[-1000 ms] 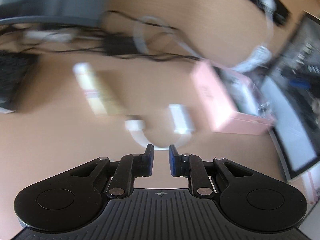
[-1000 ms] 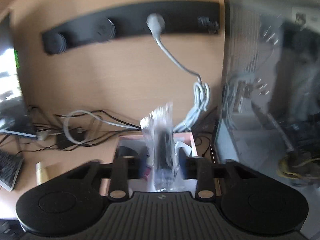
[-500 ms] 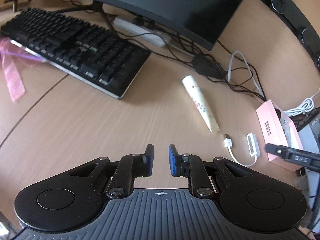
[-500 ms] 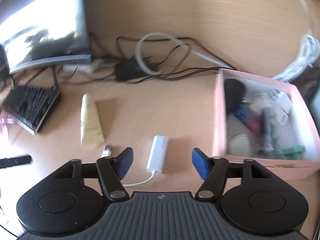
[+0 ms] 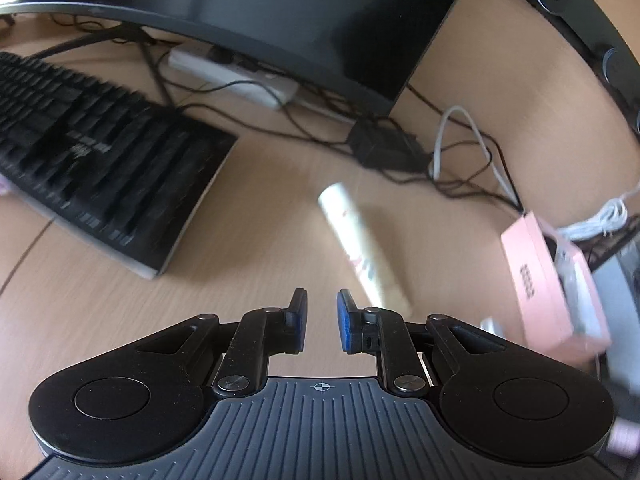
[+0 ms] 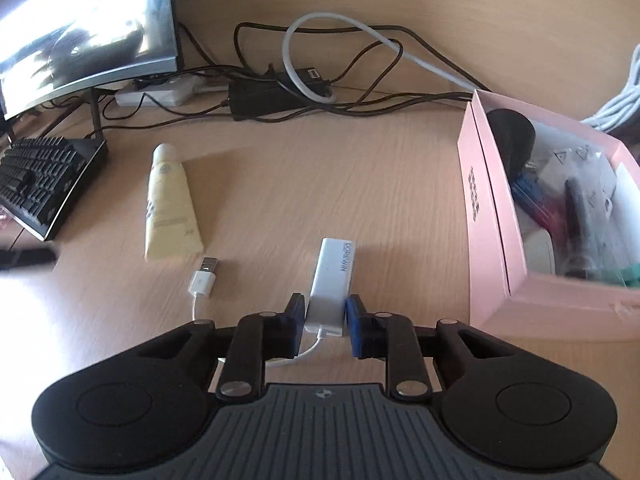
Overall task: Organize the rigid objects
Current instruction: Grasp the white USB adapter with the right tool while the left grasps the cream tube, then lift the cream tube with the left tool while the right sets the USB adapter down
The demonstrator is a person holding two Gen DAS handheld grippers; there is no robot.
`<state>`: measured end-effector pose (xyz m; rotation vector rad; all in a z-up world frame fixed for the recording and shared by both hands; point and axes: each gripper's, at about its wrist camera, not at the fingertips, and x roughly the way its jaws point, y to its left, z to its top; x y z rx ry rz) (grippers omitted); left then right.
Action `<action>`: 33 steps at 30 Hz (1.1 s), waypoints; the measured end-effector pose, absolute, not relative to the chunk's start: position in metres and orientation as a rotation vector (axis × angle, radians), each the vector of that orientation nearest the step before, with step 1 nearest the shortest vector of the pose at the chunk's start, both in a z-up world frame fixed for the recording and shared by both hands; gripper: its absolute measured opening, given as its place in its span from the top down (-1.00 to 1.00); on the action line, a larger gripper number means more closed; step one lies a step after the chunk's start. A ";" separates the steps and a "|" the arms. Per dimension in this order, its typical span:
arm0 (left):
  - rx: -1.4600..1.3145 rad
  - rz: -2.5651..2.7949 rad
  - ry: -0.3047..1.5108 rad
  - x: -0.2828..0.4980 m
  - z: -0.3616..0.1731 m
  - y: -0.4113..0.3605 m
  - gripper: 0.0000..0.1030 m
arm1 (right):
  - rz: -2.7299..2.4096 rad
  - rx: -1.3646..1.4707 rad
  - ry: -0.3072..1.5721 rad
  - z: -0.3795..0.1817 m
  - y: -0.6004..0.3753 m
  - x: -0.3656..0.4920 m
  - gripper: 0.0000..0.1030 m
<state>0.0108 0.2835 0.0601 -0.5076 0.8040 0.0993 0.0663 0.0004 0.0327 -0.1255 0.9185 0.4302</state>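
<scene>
The white adapter [image 6: 331,283] lies on the desk [image 6: 320,184] just left of the pink box [image 6: 492,240], its long axis running away from me. Only my right wrist view shows the right gripper [image 6: 325,322] pinching its near end. My left gripper [image 5: 322,322] is nearly pressed together, empty, beside the blurred cream tube [image 5: 362,240].

The right gripper [image 6: 323,322] points steeply down at the desk, and its blue pads [image 6: 356,330] are closed on the near end of a white adapter [image 6: 331,280], one pad against each side. The left gripper [image 5: 322,320] also tilts downward, its jaws drawn nearly together with only a narrow gap and nothing between them.
</scene>
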 end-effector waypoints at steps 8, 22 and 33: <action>-0.545 0.173 0.756 0.073 0.051 0.276 0.66 | 0.345 -0.181 0.888 0.034 -0.026 0.009 0.57; -0.390 0.096 0.784 0.120 0.032 0.238 0.44 | 0.196 -0.124 0.913 0.039 -0.071 -0.013 0.13; -0.239 -0.078 0.831 0.074 0.036 0.198 0.46 | 0.184 -0.073 0.922 0.036 -0.071 -0.011 -0.13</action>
